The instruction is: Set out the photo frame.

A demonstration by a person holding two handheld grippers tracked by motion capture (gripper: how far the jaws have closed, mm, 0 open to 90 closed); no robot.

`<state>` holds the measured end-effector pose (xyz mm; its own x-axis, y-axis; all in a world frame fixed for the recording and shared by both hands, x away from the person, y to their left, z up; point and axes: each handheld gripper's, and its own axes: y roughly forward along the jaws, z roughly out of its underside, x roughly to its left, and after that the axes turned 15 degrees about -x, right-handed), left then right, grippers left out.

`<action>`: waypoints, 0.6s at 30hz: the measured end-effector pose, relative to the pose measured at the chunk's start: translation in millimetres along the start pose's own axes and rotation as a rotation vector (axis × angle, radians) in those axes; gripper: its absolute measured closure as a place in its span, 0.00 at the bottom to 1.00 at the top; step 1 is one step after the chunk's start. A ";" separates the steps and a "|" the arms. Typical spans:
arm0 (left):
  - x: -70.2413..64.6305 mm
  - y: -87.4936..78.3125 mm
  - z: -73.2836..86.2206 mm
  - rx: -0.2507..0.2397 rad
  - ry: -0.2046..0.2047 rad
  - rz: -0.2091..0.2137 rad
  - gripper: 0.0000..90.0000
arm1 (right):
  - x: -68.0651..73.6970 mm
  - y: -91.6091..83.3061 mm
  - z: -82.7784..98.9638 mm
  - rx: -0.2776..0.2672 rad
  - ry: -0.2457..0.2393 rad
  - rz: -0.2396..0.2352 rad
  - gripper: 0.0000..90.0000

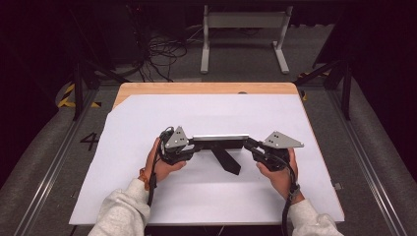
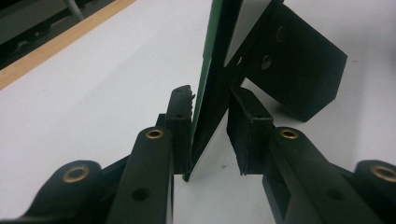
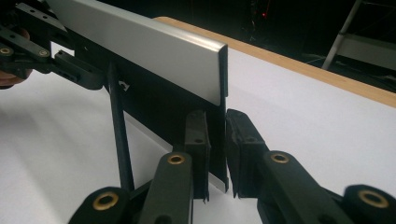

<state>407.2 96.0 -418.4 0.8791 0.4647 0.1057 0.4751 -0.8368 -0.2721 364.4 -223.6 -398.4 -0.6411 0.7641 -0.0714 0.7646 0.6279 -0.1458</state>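
A long flat panel [image 1: 220,138] with a silver top strip stands on edge on the white sheet. A black foot [image 1: 227,160] juts from it toward the person. My left gripper [image 1: 193,142] straddles its left end. In the left gripper view [image 2: 211,100] one pad lies against the panel's green face [image 2: 205,51], while a sliver of white table shows between the panel and the other pad. My right gripper [image 1: 247,143] is shut on the right end, both pads against the panel [image 3: 140,46] in the right gripper view [image 3: 217,119]. The foot [image 2: 299,70] lies just beyond my left jaws.
The white sheet [image 1: 147,196] covers most of a wooden table [image 1: 196,88]. The person's hands and grey sleeves come in from the near edge. On the floor beyond the table stand a white frame [image 1: 243,22] and loose cables [image 1: 162,54].
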 end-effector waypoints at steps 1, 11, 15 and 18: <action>-0.1 -0.2 0.0 0.000 -0.001 0.002 0.80 | -0.6 0.4 0.2 -0.002 0.003 -0.002 0.88; -2.3 -3.8 -0.9 0.011 -0.008 0.024 0.84 | -4.5 5.8 1.6 -0.006 0.028 0.007 0.88; -5.6 -6.4 -1.3 0.018 0.000 0.028 0.86 | -6.7 10.1 2.0 -0.002 0.038 0.008 0.88; -7.7 -7.8 -1.9 0.024 0.004 0.031 0.87 | -7.8 12.4 2.5 0.004 0.044 0.005 0.88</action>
<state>396.8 98.3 -415.3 0.8934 0.4377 0.1011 0.4469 -0.8434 -0.2984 378.7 -222.1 -402.1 -0.6337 0.7731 -0.0282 0.7674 0.6236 -0.1490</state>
